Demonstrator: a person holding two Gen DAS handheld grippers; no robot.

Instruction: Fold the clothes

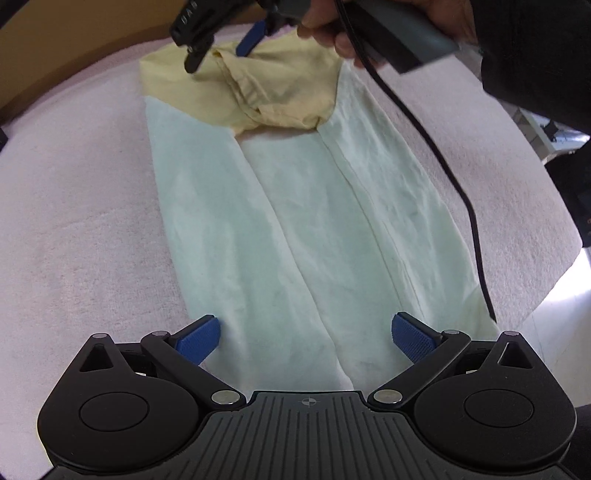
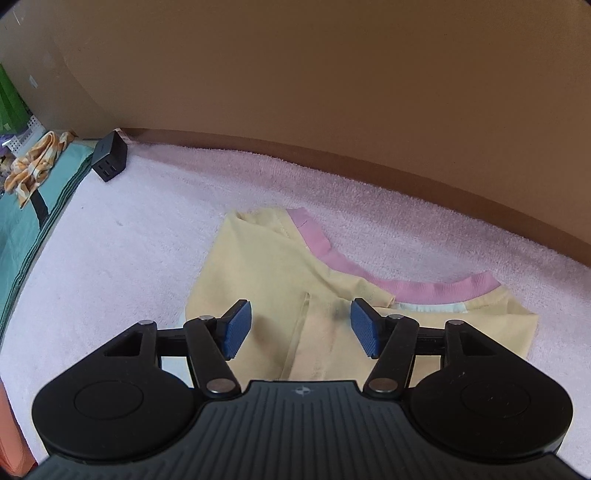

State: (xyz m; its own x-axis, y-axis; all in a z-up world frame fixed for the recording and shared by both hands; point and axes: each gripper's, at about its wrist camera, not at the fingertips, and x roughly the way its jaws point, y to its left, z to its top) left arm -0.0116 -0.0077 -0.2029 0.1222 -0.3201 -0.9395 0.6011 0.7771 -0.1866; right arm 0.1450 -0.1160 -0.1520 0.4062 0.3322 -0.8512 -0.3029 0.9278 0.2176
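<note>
A pale shirt [image 1: 295, 229] lies flat on a pink towel [image 1: 81, 206] covering the surface, its sides folded in so it forms a long strip with seams running lengthwise. Its far end is yellow [image 2: 258, 266] with a pink collar [image 2: 369, 277].

The left hand-held gripper [image 1: 306, 341] hovers over the near end of the shirt, jaws spread wide and empty, one blue pad [image 1: 201, 338] near the shirt's left edge and the other over its right part.

The right hand-held gripper [image 2: 301, 328] is released too, jaws apart and holding nothing, poised low over the yellow end just short of the collar. In the left wrist view it [image 1: 218, 48] shows at the far end of the shirt, gripped by the person's hand [image 1: 325, 26], with a black cable [image 1: 443, 166] trailing down across the shirt's right side. There the yellow cloth looks bunched and raised under it; whether a finger touches the fabric cannot be told.

A brown wall [image 2: 332, 92] borders the towel's far edge. At far left sit a black block [image 2: 109, 157], a teal cloth [image 2: 22, 229] and an orange-and-white cloth [image 2: 33, 166].
</note>
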